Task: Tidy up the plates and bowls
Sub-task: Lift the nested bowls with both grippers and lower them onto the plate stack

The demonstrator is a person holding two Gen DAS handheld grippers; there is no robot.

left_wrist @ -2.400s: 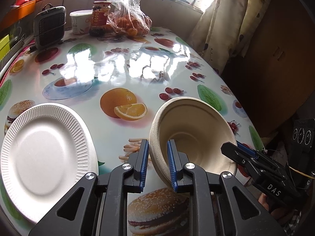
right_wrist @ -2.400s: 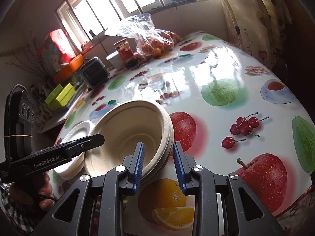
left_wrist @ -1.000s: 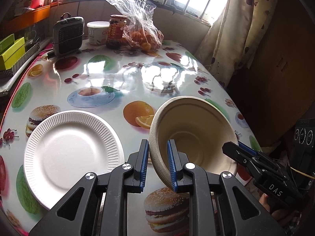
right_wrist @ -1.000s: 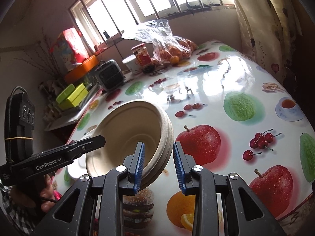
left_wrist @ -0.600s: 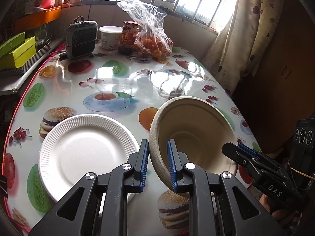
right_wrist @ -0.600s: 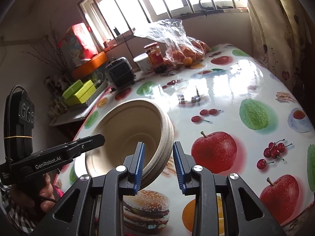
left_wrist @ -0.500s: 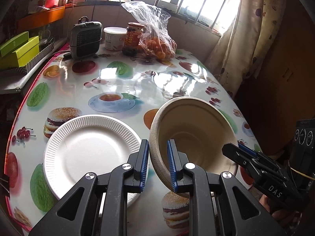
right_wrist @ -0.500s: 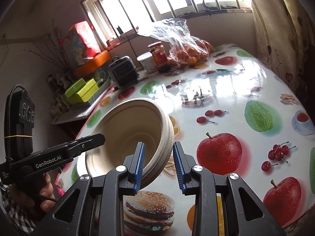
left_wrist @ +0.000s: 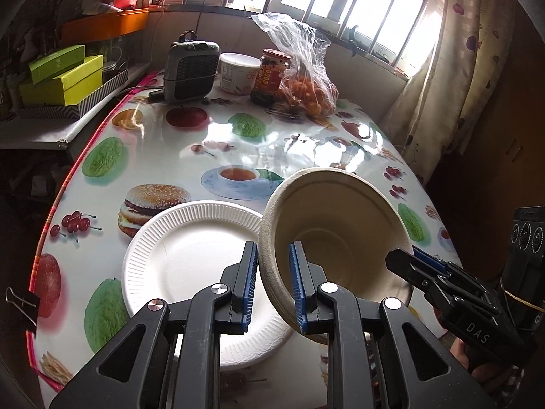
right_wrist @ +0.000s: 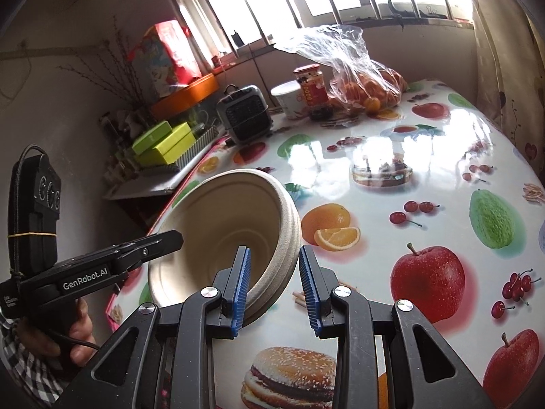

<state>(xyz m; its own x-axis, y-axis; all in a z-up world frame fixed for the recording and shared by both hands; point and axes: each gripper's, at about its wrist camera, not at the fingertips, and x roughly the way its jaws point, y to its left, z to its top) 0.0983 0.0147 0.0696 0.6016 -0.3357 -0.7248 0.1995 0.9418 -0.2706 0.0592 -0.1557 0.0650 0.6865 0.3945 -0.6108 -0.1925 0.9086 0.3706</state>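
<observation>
A stack of beige paper bowls (left_wrist: 333, 225) hangs tilted above the table, gripped from both sides. My left gripper (left_wrist: 273, 262) is shut on its left rim, one pad inside and one outside. My right gripper (right_wrist: 274, 259) is shut on the opposite rim of the bowls (right_wrist: 218, 225); it also shows as the black jaws of the right gripper (left_wrist: 408, 266) in the left wrist view. A white ribbed paper plate (left_wrist: 190, 266) lies flat on the fruit-print table (left_wrist: 143, 156), just left of and partly under the bowls. In the right wrist view a hand holds the left gripper (right_wrist: 160, 242).
At the far end stand a small grey heater (left_wrist: 190, 68), a white tub (left_wrist: 238, 73), a red-labelled jar (left_wrist: 272, 75) and a plastic bag of oranges (left_wrist: 306, 81). Green boxes (left_wrist: 61, 78) sit on a side shelf at left. A curtain (left_wrist: 453, 68) hangs at right.
Both grippers have carried the bowls to the left, toward the white plate, and slightly up. The bowls now overlap the plate's right edge. Both grips are unchanged.
</observation>
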